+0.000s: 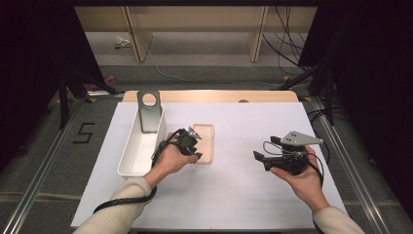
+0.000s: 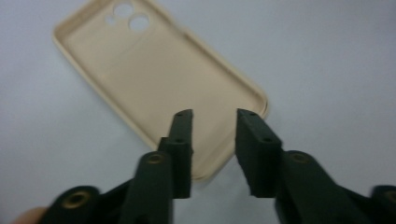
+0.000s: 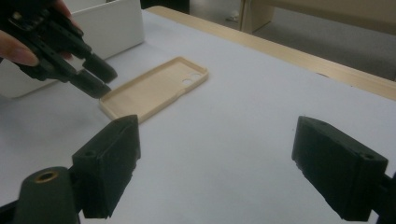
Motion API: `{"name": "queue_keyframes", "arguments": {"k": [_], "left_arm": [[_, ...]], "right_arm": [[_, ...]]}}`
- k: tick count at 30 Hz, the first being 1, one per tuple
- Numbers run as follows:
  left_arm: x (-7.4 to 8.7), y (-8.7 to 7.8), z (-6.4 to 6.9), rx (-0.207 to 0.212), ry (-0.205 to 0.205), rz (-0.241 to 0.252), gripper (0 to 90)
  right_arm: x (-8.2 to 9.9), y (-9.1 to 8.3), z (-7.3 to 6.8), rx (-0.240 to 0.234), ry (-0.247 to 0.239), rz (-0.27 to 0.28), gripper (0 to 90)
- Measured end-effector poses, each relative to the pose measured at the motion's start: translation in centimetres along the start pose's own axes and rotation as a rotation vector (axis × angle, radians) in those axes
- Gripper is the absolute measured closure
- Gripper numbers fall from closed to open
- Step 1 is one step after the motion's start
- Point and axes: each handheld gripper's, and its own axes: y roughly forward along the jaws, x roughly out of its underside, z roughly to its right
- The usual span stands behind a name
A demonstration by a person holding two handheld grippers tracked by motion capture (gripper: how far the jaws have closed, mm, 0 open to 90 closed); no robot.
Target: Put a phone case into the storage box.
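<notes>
On white table [image 1: 229,195], beside bin [image 1: 127,158] | phone case [image 2: 154,88]: likely light, flexible; pinch near rim | left gripper [image 2: 214,116] narrowly parted, empty | right gripper [image 3: 215,154] wide, empty

One beige phone case [image 1: 203,143] lies near the middle of the high view. One white bin [image 1: 141,141] sits left of it, with one grey metal stand [image 1: 149,110] at its upper end. Two grippers: the left gripper [image 1: 194,155] at center, the right gripper [image 1: 258,157] at right. One table [image 1: 243,195].
</notes>
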Motion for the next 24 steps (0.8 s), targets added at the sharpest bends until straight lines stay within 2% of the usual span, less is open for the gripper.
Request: {"name": "queue_keyframes", "arguments": {"k": [4, 7, 9, 11, 12, 18, 24], "left_arm": [[0.5, -1.8, 0.0, 0.022, 0.035, 0.109, 37.0], [1.1, -3.1, -0.1, 0.026, 0.096, 0.138, 23.3], [1.5, -3.7, 0.0, 0.047, 0.088, 0.158, 16.6], [1.9, -4.2, 0.2, 0.062, 0.099, 0.169, 15.3], [2.2, -4.5, 0.4, 0.066, 0.103, 0.188, 15.0], [2.0, -5.4, 1.3, 0.116, 0.052, 0.231, 13.3], [1.2, -6.6, 2.1, 0.114, 0.077, 0.228, 10.8]], "right_arm": [[0.0, -0.1, 0.0, -0.001, 0.000, -0.002, 16.1], [0.1, -0.2, 0.0, -0.003, 0.000, 0.004, 16.2], [0.1, -0.3, 0.0, -0.006, -0.001, 0.005, 16.2], [0.1, -0.5, 0.0, -0.008, 0.001, 0.007, 16.1], [0.2, -0.6, 0.0, -0.009, 0.002, 0.009, 16.1], [0.4, -1.1, 0.1, -0.011, 0.008, 0.016, 16.1], [0.4, -1.1, 0.0, -0.015, 0.007, 0.014, 16.1]]}}
